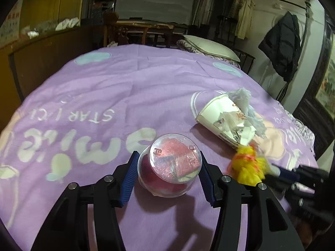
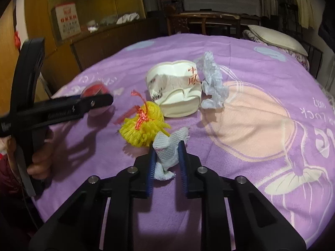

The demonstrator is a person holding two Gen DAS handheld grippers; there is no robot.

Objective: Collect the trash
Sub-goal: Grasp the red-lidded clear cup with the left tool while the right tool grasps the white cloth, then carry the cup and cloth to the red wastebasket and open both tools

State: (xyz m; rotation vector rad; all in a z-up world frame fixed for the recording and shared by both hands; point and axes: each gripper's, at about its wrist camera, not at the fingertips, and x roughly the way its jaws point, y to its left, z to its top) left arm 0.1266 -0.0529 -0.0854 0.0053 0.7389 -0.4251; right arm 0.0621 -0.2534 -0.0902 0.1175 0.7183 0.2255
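Gathering scraps off the bed looks to be the step in hand: the left tongs straddle a clear cup of red stuff, pads at its sides, while the right tongs pinch a white tissue just beside the yellow net. Still lying on the cover are a crushed paper cup and grey wrapper. No bin shows, so I judge the next move needs both loads lifted clear without squashing the cup.

Left tool clamped on clear cup; crushed paper cup, yellow net beside.
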